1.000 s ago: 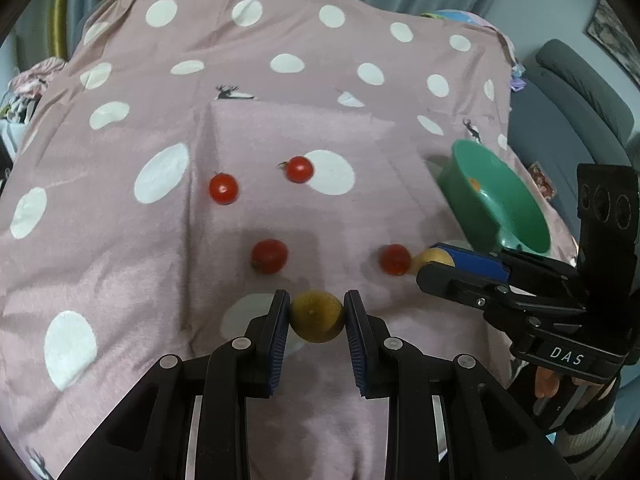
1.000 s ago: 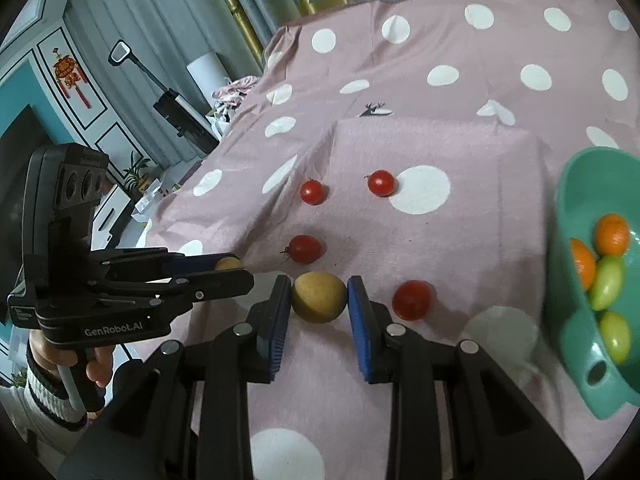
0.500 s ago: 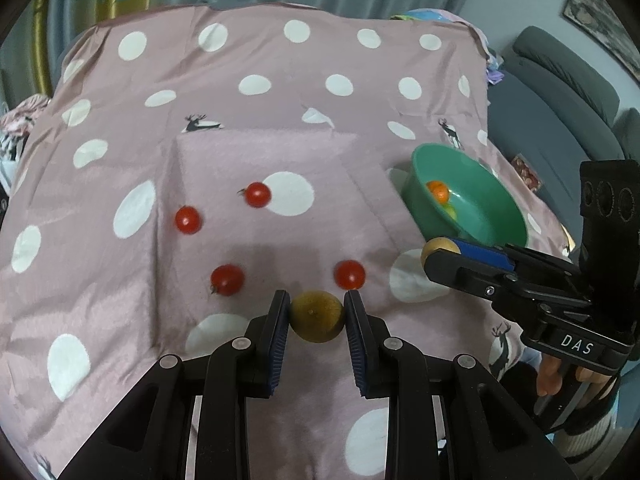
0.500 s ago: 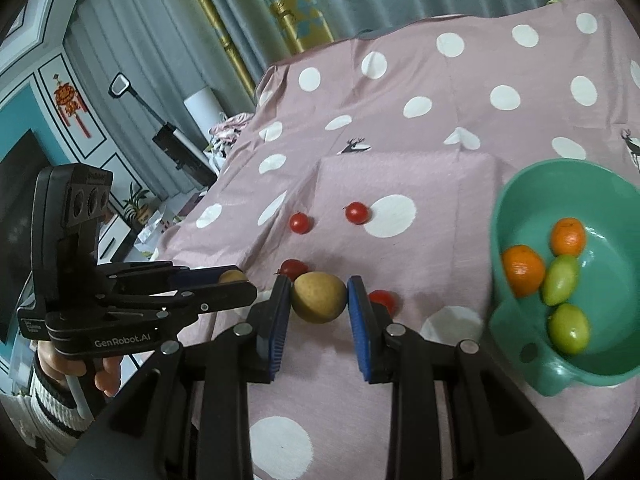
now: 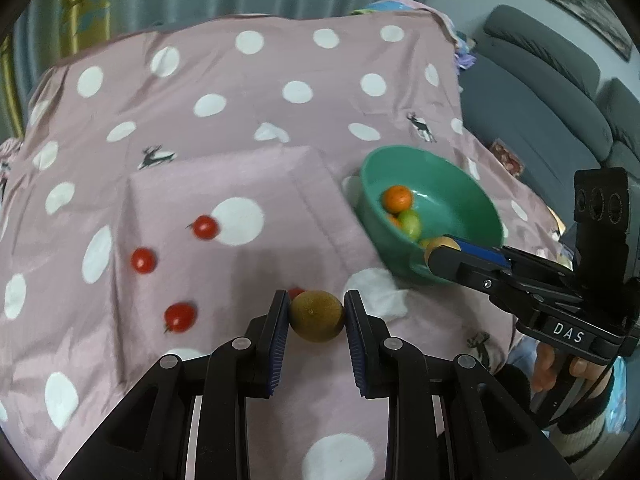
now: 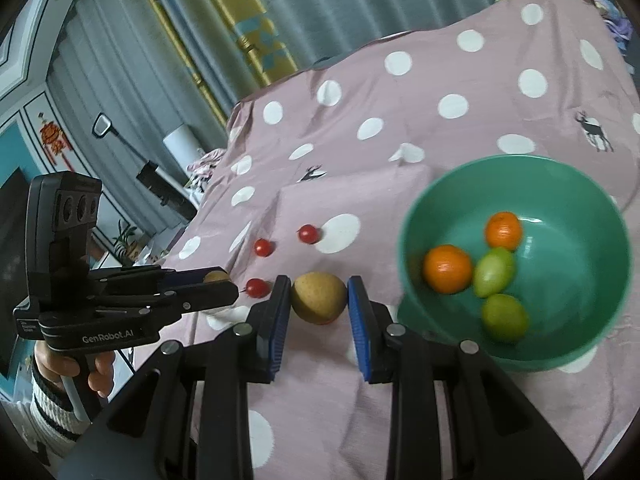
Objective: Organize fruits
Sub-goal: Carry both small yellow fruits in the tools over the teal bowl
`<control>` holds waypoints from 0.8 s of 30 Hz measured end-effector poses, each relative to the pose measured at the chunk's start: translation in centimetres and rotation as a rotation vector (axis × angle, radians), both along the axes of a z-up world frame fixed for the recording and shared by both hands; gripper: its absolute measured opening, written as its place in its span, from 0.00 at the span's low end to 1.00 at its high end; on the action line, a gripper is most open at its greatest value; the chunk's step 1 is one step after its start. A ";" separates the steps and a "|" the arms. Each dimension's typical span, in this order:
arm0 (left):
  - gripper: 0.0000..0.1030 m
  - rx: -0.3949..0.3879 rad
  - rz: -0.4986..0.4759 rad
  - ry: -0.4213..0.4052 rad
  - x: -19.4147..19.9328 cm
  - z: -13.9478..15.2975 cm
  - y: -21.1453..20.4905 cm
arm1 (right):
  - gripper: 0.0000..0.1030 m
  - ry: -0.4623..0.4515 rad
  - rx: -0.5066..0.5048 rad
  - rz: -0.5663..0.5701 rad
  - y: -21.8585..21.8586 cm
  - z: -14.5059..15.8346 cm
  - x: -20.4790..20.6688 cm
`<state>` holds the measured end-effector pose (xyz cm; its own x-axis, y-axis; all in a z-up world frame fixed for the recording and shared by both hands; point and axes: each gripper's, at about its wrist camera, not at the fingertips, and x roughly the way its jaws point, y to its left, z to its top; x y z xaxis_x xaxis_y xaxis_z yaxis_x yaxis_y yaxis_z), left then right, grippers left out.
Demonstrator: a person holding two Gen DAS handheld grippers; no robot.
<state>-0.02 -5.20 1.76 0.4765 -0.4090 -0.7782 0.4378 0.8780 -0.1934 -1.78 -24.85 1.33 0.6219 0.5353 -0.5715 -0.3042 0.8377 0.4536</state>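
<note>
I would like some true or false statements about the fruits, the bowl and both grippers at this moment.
1. The left gripper holds a brownish-green fruit. True.
2. The right gripper is empty. False: it grips a yellow-brown fruit.
3. The green bowl contains two oranges and two green fruits. True.
4. All cherry tomatoes are in the bowl. False: they lie on the dotted cloth.

Sitting at right of the frame on the cloth-covered worktop (image 6: 400, 184): bowl (image 6: 576, 352), holding two oranges (image 6: 447, 269) and two plums (image 6: 504, 318). Lying at centre-left, well apart from the bowl: three small tomatoes (image 6: 308, 234). Hanging at lower centre, between the fingers of the right hand-held gripper (image 6: 319, 300): a round fruit (image 6: 319, 297). Showing at lower left: the left hand-held gripper (image 6: 218, 284), gripping another fruit (image 5: 317, 315).
</note>
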 end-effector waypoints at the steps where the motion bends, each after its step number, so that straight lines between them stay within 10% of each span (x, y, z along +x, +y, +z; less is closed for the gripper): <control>1: 0.27 0.001 -0.009 -0.001 0.1 0.1 -0.5 | 0.29 -0.002 0.002 -0.012 -0.5 0.0 -0.1; 24: 0.27 0.007 -0.172 0.005 2.7 0.6 -9.1 | 0.29 -0.006 0.026 -0.177 -7.8 -0.6 -1.3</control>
<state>2.63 -14.25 2.32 0.3956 -0.4785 -0.7839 0.5811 0.7914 -0.1899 -3.04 -32.67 0.69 0.7110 0.4313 -0.5554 -0.1551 0.8666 0.4743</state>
